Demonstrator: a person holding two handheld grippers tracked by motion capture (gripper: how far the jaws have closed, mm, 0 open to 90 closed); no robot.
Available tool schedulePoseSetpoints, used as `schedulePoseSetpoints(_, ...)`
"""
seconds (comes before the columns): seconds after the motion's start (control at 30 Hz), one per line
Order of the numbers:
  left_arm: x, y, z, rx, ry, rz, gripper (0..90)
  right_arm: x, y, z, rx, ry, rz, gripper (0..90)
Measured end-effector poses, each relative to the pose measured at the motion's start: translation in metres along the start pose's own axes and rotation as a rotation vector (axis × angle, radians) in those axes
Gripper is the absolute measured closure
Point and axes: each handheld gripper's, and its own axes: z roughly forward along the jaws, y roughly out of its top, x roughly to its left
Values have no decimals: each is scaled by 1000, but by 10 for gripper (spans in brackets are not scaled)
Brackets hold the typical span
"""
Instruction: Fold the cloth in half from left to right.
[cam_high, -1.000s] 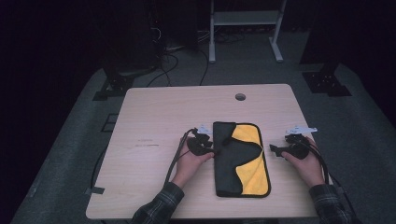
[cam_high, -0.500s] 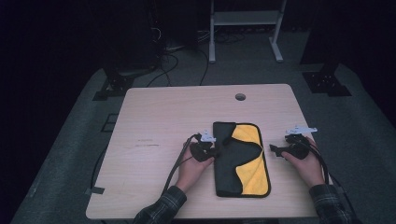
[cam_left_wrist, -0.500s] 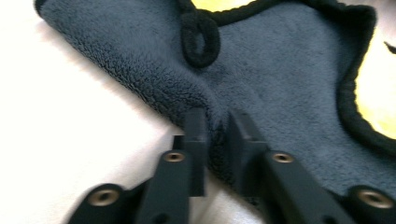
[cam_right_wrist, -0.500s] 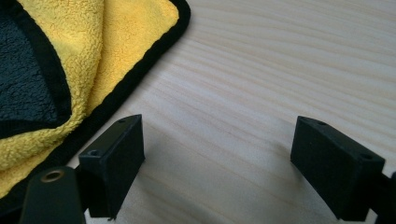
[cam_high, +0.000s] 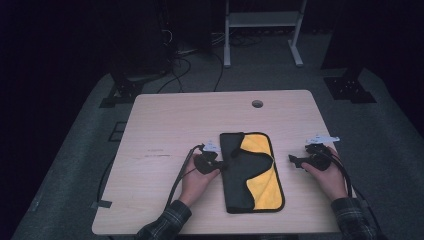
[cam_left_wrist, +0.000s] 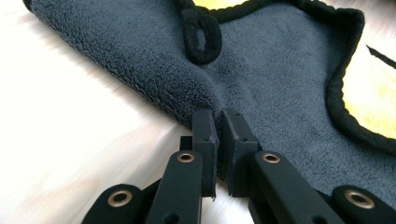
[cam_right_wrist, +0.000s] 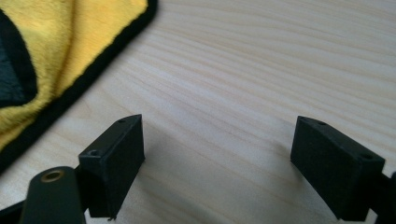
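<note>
Cloth (cam_left_wrist: 261, 79) edge pinched between left gripper (cam_left_wrist: 219, 122) fingers (cam_left_wrist: 204, 135).

A folded grey-and-yellow cloth (cam_high: 252, 170) with black edging lies flat mid-table.

1. We read this as a lab or studio set up for recording, dark everywhere but the work surface.
2. A single pale wooden table (cam_high: 165, 125) with a round cable hole (cam_high: 257, 104) stands on grey carpet (cam_high: 395, 125), lit from above.
3. Behind it we see loose cables (cam_high: 192, 65) trailing over the floor, and the legs of a white metal stand (cam_high: 262, 30).
4. Black equipment bases (cam_high: 349, 87) sit at both far corners.
</note>
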Motion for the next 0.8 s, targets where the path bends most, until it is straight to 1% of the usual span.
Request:
schedulePoseSetpoints(0.03, 0, 0, 0, 0, 0, 0, 843, 0, 0, 0, 0, 0, 0, 162)
schedulePoseSetpoints(0.13, 8, -7, -12, 3, 14, -4, 843, 0, 0, 0, 0, 0, 1, 161)
schedulePoseSetpoints(0.23, 18, -14, -24, 2, 30, -21, 843, 0, 0, 0, 0, 0, 1, 162)
schedulePoseSetpoints(0.27, 26, -19, -32, 2, 43, -26, 843, 0, 0, 0, 0, 0, 1, 161)
schedulePoseSetpoints(0.3, 26, -19, -32, 2, 43, -26, 843, 0, 0, 0, 0, 0, 1, 161)
schedulePoseSetpoints(0.33, 33, -22, -38, 1, 55, -40, 843, 0, 0, 0, 0, 0, 2, 161)
schedulePoseSetpoints(0.4, 38, -24, -42, -1, 73, -44, 843, 0, 0, 0, 0, -1, 3, 161)
schedulePoseSetpoints(0.5, 41, -26, -45, -3, 76, -53, 843, 0, 0, 0, 1, -2, 5, 161)
schedulePoseSetpoints(0.57, 40, -28, -45, 4, 78, -50, 841, 0, 0, 0, 1, -2, 5, 160)
schedulePoseSetpoints(0.63, 38, -29, -46, 11, 86, -33, 841, 0, 0, 0, 1, -2, 5, 160)
schedulePoseSetpoints(0.67, 36, -29, -47, 20, 88, -29, 842, 0, 0, 0, 1, -2, 5, 160)
schedulePoseSetpoints(0.77, 36, -31, -48, 22, 86, -26, 841, 0, 0, 0, 1, -2, 5, 160)
schedulePoseSetpoints(0.8, 36, -32, -48, 18, 84, -38, 836, 0, 0, 0, 1, -2, 5, 160)
